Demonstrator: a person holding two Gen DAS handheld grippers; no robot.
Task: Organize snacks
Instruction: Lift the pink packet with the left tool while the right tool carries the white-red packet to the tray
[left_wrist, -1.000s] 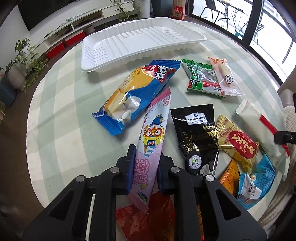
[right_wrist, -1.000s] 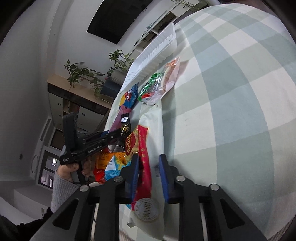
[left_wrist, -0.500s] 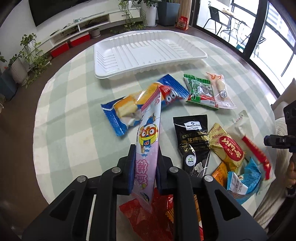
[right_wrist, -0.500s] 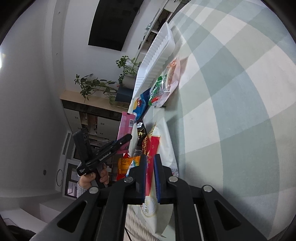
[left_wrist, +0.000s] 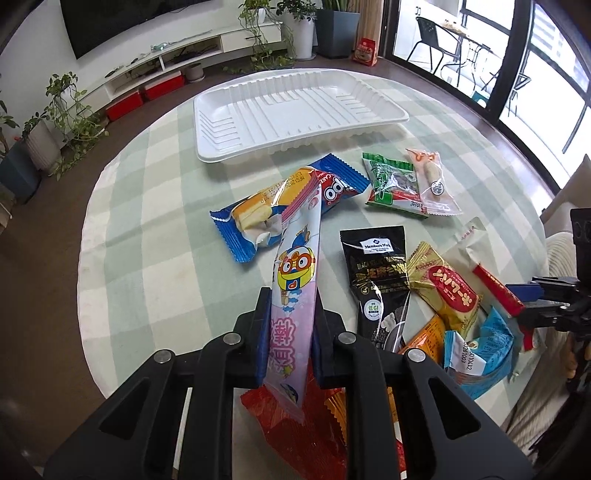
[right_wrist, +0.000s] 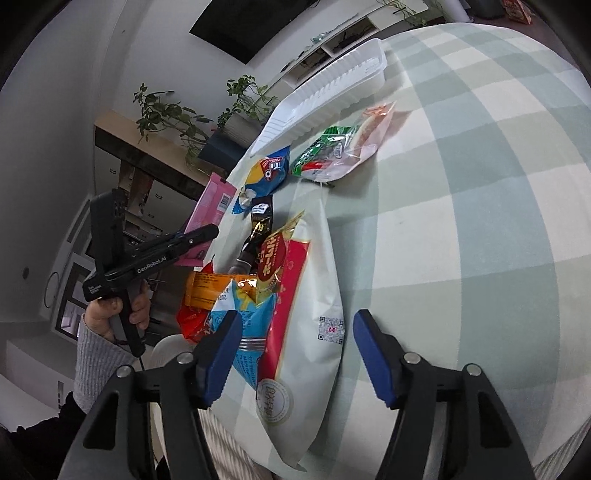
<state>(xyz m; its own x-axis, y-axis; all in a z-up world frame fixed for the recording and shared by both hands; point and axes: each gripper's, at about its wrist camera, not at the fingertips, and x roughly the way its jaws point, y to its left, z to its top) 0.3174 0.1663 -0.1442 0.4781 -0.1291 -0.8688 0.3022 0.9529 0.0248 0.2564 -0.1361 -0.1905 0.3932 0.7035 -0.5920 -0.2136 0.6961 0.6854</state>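
My left gripper (left_wrist: 291, 306) is shut on a long pink cartoon packet (left_wrist: 295, 266), held tilted above the round checked table. The right wrist view also shows this gripper (right_wrist: 207, 232) and the pink packet (right_wrist: 212, 199) at the left. My right gripper (right_wrist: 295, 321) has its jaws opening; a white-and-red packet (right_wrist: 310, 314) lies on the table between them, and neither pad touches it. The white ribbed tray (left_wrist: 295, 107) stands empty at the far side of the table.
Loose snacks lie on the cloth: a blue cake packet (left_wrist: 258, 214), a green packet (left_wrist: 391, 184), a clear sausage packet (left_wrist: 432, 181), a black packet (left_wrist: 376, 266), a gold one (left_wrist: 447, 291), a light blue one (left_wrist: 476, 347). A red packet (left_wrist: 295, 424) lies under my left gripper.
The left gripper has lifted the pink packet off the table. The right gripper, shut on the white-and-red packet before, has spread its jaws and the packet lies flat.
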